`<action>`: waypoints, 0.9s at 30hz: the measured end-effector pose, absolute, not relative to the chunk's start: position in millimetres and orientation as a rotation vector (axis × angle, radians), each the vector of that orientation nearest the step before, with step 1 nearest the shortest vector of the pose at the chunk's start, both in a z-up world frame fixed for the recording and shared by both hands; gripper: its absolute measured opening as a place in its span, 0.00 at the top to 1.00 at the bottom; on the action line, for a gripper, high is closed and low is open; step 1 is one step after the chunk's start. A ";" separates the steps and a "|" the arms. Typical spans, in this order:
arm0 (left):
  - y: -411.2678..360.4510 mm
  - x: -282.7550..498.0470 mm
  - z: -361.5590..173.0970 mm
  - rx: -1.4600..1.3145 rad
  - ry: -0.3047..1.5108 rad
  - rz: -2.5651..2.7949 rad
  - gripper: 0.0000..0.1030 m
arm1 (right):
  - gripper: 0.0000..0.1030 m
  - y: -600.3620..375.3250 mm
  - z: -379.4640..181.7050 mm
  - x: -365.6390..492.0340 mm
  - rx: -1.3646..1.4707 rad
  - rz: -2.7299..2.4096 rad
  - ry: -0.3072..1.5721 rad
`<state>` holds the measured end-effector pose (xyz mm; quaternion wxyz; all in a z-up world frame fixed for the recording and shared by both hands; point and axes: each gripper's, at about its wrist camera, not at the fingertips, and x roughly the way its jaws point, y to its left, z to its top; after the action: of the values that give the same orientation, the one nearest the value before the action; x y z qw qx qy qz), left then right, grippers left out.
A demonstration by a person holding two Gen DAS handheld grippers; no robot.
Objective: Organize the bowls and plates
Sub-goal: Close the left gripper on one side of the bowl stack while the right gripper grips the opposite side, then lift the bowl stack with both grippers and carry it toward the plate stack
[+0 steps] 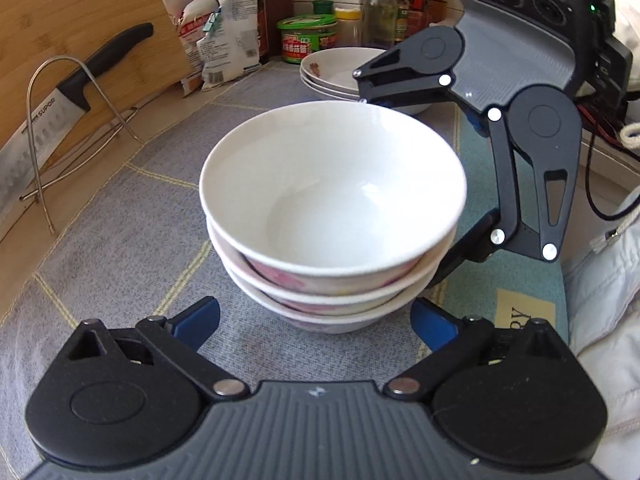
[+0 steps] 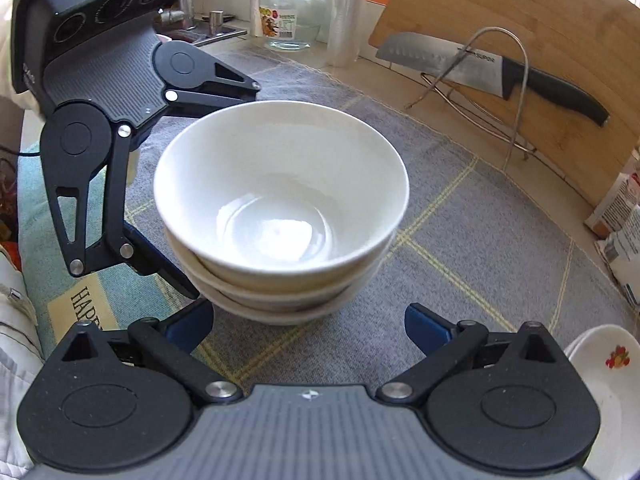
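Nearest the lens, left gripper (image 1: 316, 322): blue pads spread wide, released, nothing pinched. Stack of three white bowls (image 1: 332, 208) sits at 12 o'clock just past the pads, on the grey mat (image 1: 120, 220). Right gripper (image 2: 308, 326) likewise spread and empty, facing the same stack from the opposite side; its far finger seems to touch the top rim, view too poor to be sure. Stacked plates (image 1: 340, 70) lie beyond at 12 o'clock. Knife (image 1: 60, 104) in its wire rack (image 1: 40, 136) at 10 o'clock against the cutting board (image 1: 80, 20). Bottles and a green-lidded jar (image 1: 306, 38) crowd the back edge.
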<state>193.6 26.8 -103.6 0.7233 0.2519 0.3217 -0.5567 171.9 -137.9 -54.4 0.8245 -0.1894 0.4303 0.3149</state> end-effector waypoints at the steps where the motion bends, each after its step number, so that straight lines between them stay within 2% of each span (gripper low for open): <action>1: 26.1 195.1 -103.6 0.564 0.708 -1.244 0.07 | 0.02 -135.3 -54.9 173.9 -0.420 0.679 0.915; 2: 25.7 196.4 -103.3 0.571 0.707 -1.259 0.11 | 0.02 -133.8 -55.3 176.3 -0.432 0.689 0.919; 6: 22.1 199.9 -104.2 0.596 0.692 -1.311 0.12 | 0.04 -131.2 -55.1 184.1 -0.447 0.737 0.939; 8: 20.0 201.2 -104.0 0.598 0.691 -1.335 0.17 | 0.06 -130.2 -54.9 186.8 -0.454 0.758 0.950; 12: 16.4 204.4 -103.8 0.609 0.698 -1.370 0.17 | 0.12 -128.6 -55.7 188.6 -0.462 0.798 0.969; 17: 15.7 209.2 -104.2 0.614 0.721 -1.410 0.21 | 0.13 -128.7 -56.3 193.8 -0.463 0.832 0.982; 27: 10.3 218.3 -106.9 0.625 0.755 -1.473 0.20 | 0.16 -132.9 -53.3 194.6 -0.457 0.867 0.990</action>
<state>218.3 10.3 -106.9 0.6338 0.2733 0.3301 -0.6440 194.6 -132.9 -53.3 0.7672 -0.2106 0.4558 0.3991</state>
